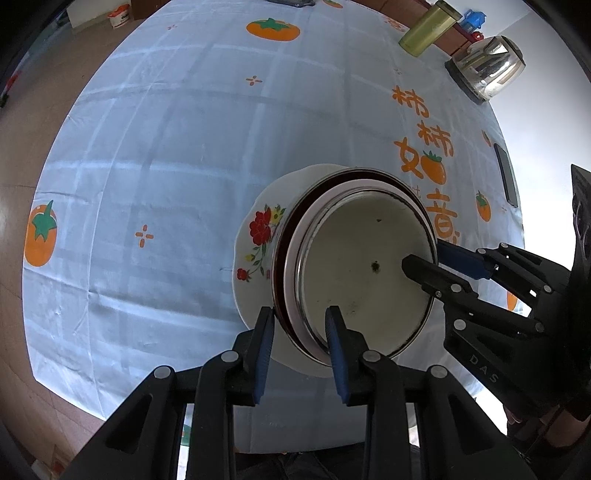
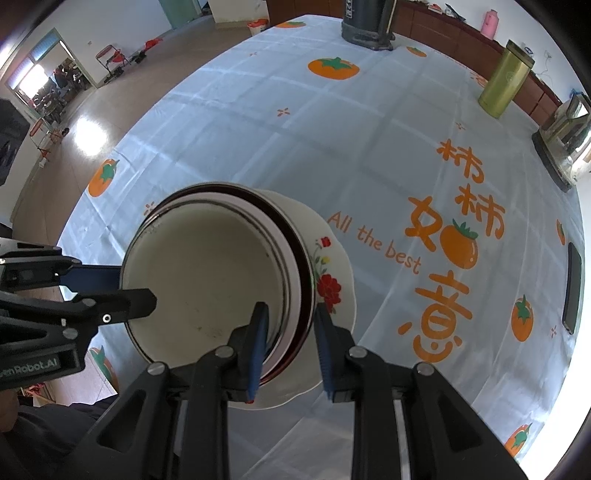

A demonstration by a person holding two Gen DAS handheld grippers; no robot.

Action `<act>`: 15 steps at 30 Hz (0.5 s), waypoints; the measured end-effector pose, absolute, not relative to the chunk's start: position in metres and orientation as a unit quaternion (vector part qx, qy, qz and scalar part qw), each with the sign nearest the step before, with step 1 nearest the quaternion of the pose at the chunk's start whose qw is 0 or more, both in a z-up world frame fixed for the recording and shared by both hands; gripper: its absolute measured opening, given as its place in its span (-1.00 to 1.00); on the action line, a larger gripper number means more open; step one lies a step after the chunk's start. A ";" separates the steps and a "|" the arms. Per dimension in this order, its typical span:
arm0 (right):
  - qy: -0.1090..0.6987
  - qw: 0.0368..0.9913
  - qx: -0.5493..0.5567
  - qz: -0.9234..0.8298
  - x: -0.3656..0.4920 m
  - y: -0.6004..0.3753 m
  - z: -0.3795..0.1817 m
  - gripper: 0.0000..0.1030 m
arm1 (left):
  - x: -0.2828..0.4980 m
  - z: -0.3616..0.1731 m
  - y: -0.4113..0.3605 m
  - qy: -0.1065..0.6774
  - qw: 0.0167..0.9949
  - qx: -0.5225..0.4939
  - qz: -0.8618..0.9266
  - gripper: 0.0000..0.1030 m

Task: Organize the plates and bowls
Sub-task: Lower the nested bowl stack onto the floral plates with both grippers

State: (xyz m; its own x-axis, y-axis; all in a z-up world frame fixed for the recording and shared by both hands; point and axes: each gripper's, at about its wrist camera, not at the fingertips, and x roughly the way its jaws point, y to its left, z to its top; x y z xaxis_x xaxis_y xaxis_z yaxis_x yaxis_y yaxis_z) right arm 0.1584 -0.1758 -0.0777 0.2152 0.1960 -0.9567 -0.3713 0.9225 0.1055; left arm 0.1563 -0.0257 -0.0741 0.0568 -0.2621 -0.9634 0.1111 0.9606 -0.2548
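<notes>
Surface [image 1: 166, 155] under a pale blue cloth with orange persimmon prints; wide bare cloth to the far and left side of the stack, nothing in the way there. Near edge sits close under both tools. Far right corner holds a green canister [image 1: 428, 27] and a steel kettle [image 1: 487, 66], well apart from the stack. A dark phone [image 2: 572, 282] lies at the right edge. A dark base [image 2: 367, 26] stands at the far edge.

Stack: white plate [image 1: 258, 236] with red flower print at the bottom, flat on the cloth near the near edge. On it nested bowls [image 1: 354, 258], a dark-rimmed outer one and a steel-rimmed inner one. Inner bowl is cream inside, empty apart from a few dark specks.

Left tool [image 1: 300, 317] straddles the bowl rims on the stack's left side, one finger inside, one outside, partly closed on the rim. Right tool [image 2: 290, 314] does the same on the opposite side, narrow gap, clamped over the rims. Both point steeply down.
</notes>
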 end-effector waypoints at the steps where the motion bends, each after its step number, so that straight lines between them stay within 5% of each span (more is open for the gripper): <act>1: 0.599 0.776 -0.074 0.183 0.158 -0.176 -0.078 -0.51 | 0.156 -0.074 -0.026 0.675 0.725 -0.056 -0.129 -0.40; 15: 0.603 0.773 -0.075 0.181 0.160 -0.176 -0.081 -0.51 | 0.160 -0.079 -0.028 0.678 0.721 -0.058 -0.130 -0.40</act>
